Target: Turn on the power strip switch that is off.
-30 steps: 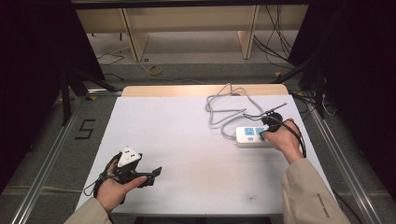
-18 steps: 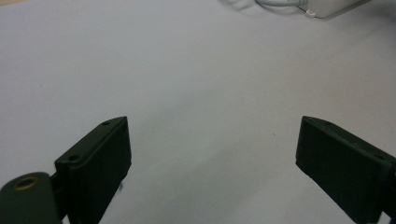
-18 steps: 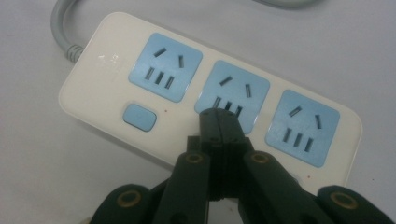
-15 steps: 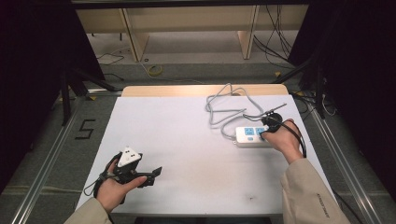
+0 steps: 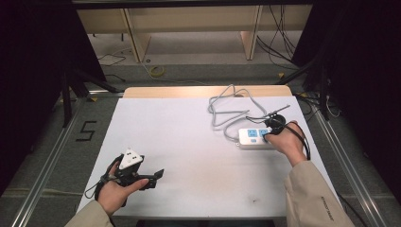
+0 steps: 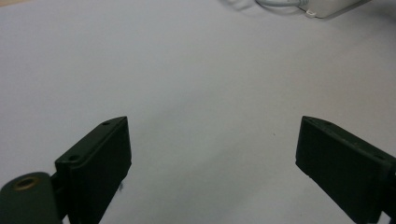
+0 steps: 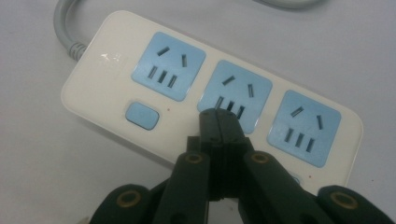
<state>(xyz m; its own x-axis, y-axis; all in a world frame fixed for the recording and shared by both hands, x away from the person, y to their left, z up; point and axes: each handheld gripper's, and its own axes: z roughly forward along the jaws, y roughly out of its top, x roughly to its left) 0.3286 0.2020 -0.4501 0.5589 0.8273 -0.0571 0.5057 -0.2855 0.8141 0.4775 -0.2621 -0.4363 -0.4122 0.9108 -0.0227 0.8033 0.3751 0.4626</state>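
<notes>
Left tongs [image 5: 152,177]: jaws spread wide, nothing between them, idle at the near left corner of the bench [image 5: 189,142].
Open room: bare white top from the near edge across the middle; plenty of space to sweep.
Right tongs [image 7: 218,122]: pressed together, tip over the middle outlet of the power strip [image 7: 210,93], just beside the blue switch [image 7: 142,115].
Step in hand: likely pressing at the strip, probably aiming for its switch.
Next move: a small shift toward the switch, then a firm push down.
Edges: strip lies near the right edge, its grey cord [image 5: 227,111] looping toward the far edge.
</notes>
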